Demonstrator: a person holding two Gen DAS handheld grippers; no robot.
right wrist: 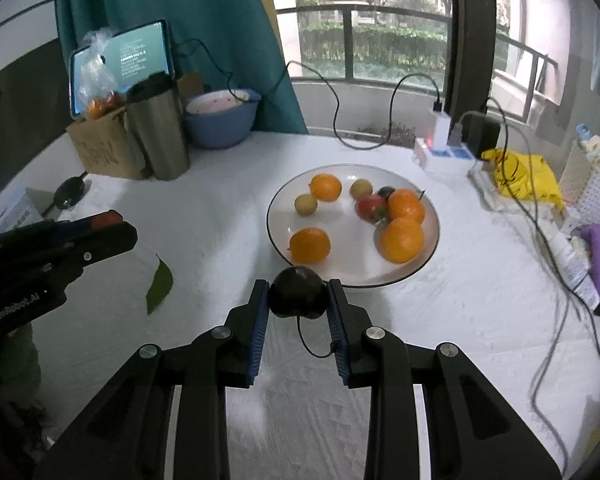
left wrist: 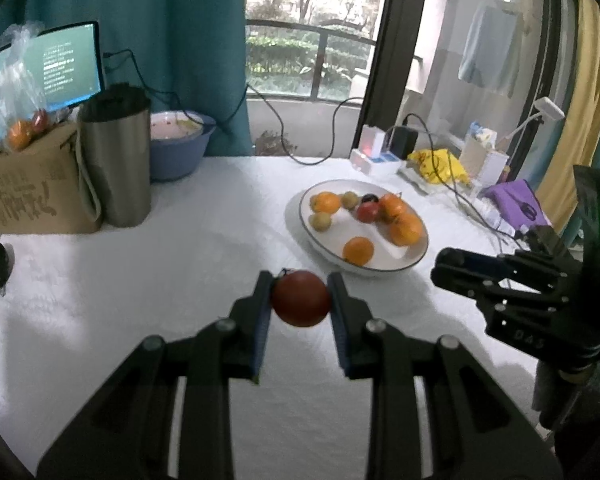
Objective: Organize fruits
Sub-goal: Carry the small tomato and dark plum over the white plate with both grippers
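A white-covered worktop (right wrist: 204, 216) carries a white plate (right wrist: 352, 240) of fruit at its middle, a green leaf (right wrist: 160, 286) near the plate, and a steel canister (right wrist: 159, 136), cardboard box (left wrist: 32, 196), blue bowl (right wrist: 222, 120) and power strip (right wrist: 444, 156) along its far edge.

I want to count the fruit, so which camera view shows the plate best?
The right wrist view: the white plate sits nearly central, seen from above, and every fruit stands apart. The left wrist view shows the plate off to the right at a flatter angle, with the far fruits bunched and overlapping.
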